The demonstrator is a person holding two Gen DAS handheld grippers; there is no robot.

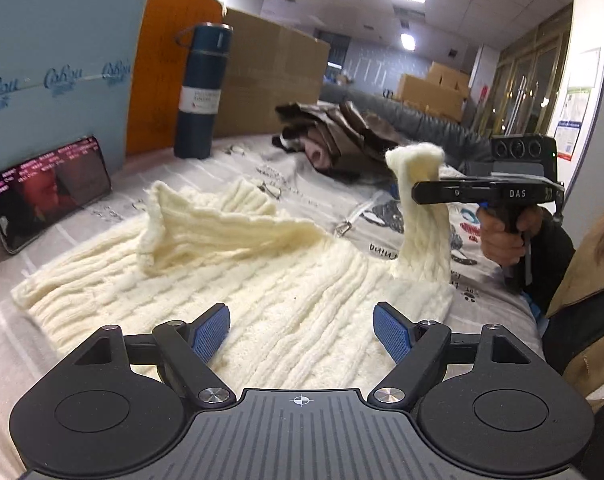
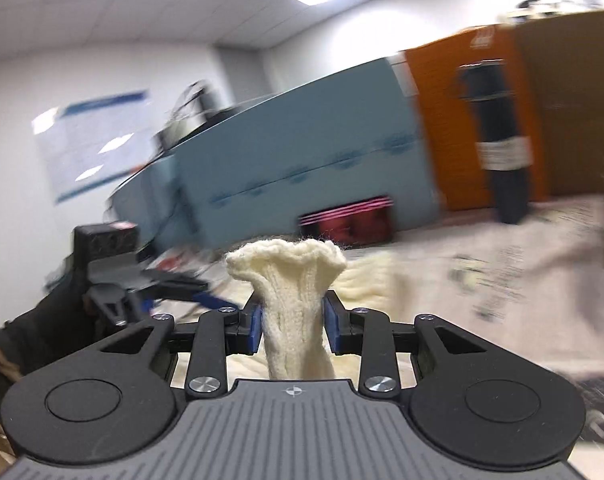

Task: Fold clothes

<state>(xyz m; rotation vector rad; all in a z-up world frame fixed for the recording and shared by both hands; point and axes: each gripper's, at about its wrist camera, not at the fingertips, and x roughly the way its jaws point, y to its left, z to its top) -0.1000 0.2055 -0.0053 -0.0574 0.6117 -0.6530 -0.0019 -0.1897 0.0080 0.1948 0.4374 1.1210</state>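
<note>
A cream cable-knit sweater [image 1: 237, 280] lies spread on the printed grey sheet, one sleeve folded across its upper part. My left gripper [image 1: 301, 332] is open and empty, hovering over the sweater's near hem. My right gripper [image 2: 293, 326] is shut on the cuff end of the other sleeve [image 2: 289, 276]. In the left wrist view that sleeve [image 1: 422, 220] is lifted upright at the sweater's right side, pinched by the right gripper [image 1: 426, 190]. The right wrist view is motion-blurred.
A dark blue flask [image 1: 201, 92] stands at the back. A phone [image 1: 49, 188] leans against a blue box [image 1: 57, 60]. Orange and cardboard boxes [image 1: 269, 72] line the back. A brown garment pile [image 1: 338, 136] lies beyond the sweater.
</note>
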